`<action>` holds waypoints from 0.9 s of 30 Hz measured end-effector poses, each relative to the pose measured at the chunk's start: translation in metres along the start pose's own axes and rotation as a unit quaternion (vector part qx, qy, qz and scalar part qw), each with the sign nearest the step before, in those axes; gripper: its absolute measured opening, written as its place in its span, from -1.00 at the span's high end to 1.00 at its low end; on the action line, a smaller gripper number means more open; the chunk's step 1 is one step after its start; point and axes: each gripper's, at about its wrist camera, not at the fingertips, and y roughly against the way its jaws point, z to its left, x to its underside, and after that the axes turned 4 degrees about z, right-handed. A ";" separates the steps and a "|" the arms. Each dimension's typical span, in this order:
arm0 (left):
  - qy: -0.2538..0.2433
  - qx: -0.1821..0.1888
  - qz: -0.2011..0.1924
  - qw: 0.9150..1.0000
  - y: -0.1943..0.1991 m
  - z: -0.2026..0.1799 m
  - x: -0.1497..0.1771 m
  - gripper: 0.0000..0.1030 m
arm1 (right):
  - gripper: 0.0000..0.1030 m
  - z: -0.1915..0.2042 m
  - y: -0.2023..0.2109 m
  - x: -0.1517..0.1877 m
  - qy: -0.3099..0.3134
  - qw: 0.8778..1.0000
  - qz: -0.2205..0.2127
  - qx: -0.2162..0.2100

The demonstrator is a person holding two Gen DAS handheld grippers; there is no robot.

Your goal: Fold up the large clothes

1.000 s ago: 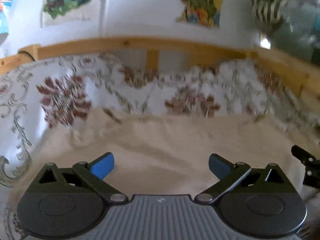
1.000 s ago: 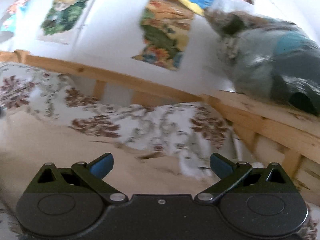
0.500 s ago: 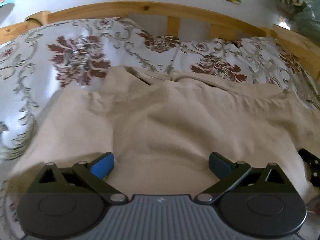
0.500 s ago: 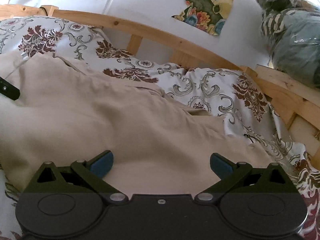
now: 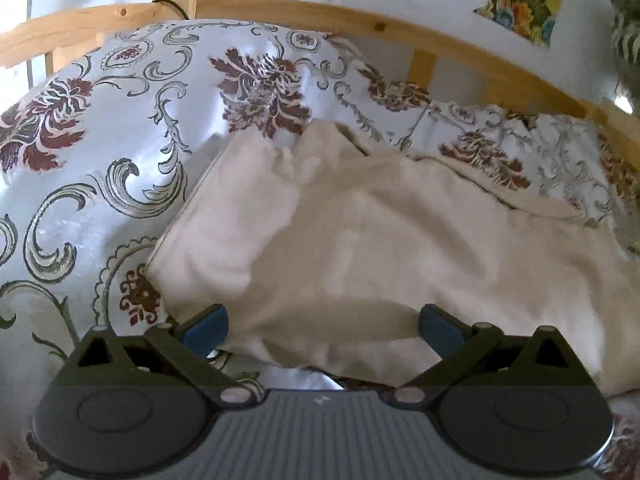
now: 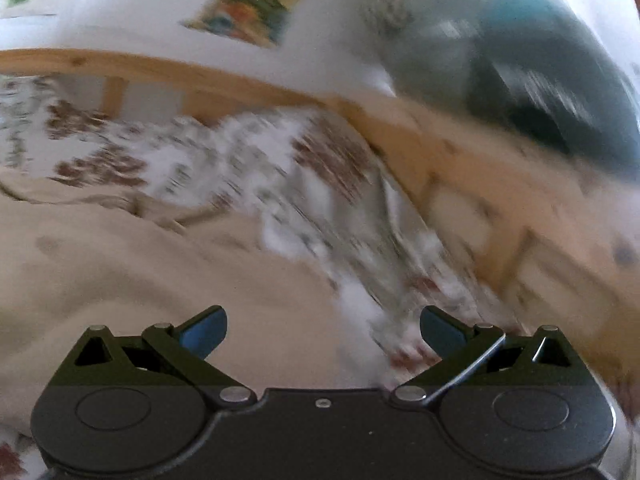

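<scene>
lying rumpled on the bed's floral bedspread [image 5: 120, 152], cream garment [image 5: 380, 248], spread across the middle, nearer the viewer than the wooden bed rail [image 5: 320, 14]. bunched into a peak at the end closest to that rail, with a straight folded edge running down the side. near hem draped just in front of the left tool [image 5: 322, 326], reaching in between the blue pads [image 5: 204, 330] without being gripped. left tool released, jaws wide apart, hovered low over the garment's near edge. right tool [image 6: 323, 326] likewise released, jaws spread wide, nothing clasped between them. same cream cloth seen under and ahead of the right tool, stretching off toward the rail; patterned bedspread beyond it, heavily smeared by blur. dark bundle [image 6: 520, 72] perched above the rail's corner in the right view, too blurred to tell what. colourful pictures [image 5: 524, 0] stuck on the white wall above the rail.
</scene>
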 end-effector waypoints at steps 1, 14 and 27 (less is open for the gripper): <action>0.006 -0.001 -0.001 1.000 -0.001 0.000 0.000 -1.00 | -0.99 0.000 -0.010 0.005 0.018 0.999 0.025 0.016; 0.125 -0.009 0.027 0.992 0.026 0.032 0.008 -0.99 | -0.99 0.012 0.000 0.003 0.061 0.994 -0.058 0.065; 0.094 0.089 0.051 0.990 0.002 0.021 0.005 -0.99 | -0.99 0.081 -0.010 -0.090 -0.003 0.983 -0.099 -0.157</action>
